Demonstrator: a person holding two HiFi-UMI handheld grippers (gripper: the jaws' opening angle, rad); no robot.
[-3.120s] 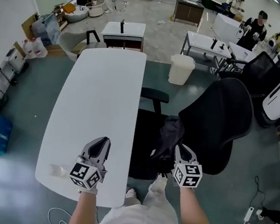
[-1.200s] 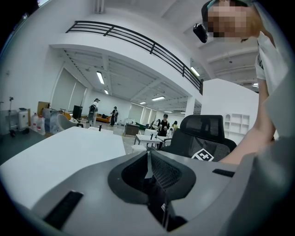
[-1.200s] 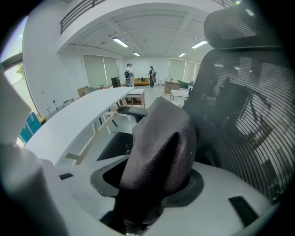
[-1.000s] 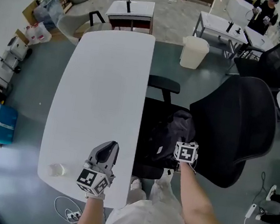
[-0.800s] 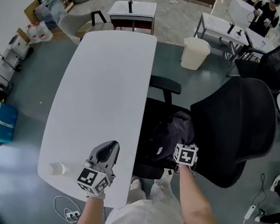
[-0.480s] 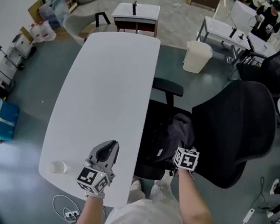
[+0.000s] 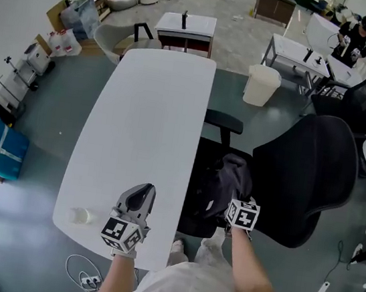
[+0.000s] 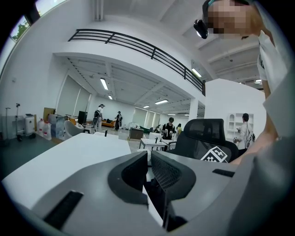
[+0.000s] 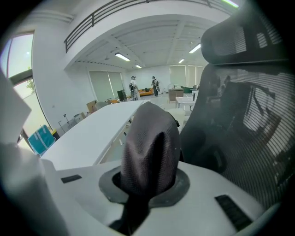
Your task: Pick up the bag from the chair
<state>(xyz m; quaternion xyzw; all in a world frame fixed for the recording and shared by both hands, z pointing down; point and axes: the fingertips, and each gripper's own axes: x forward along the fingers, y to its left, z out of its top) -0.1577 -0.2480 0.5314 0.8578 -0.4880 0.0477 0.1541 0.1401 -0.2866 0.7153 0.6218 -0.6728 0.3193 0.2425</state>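
Black chair point(image 7: 307, 173), bag point(image 9: 150, 143) in right gripper point(image 9: 145, 186)

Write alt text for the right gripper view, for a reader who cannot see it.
The right gripper, its jaws just closed, pinches a fold of the dark mesh bag. A black mesh chair stands at the right and a long white table at the left.

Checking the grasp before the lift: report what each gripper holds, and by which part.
The right gripper, its jaws having just closed, pinches the dark bag by a raised fold of fabric. The left gripper holds nothing.
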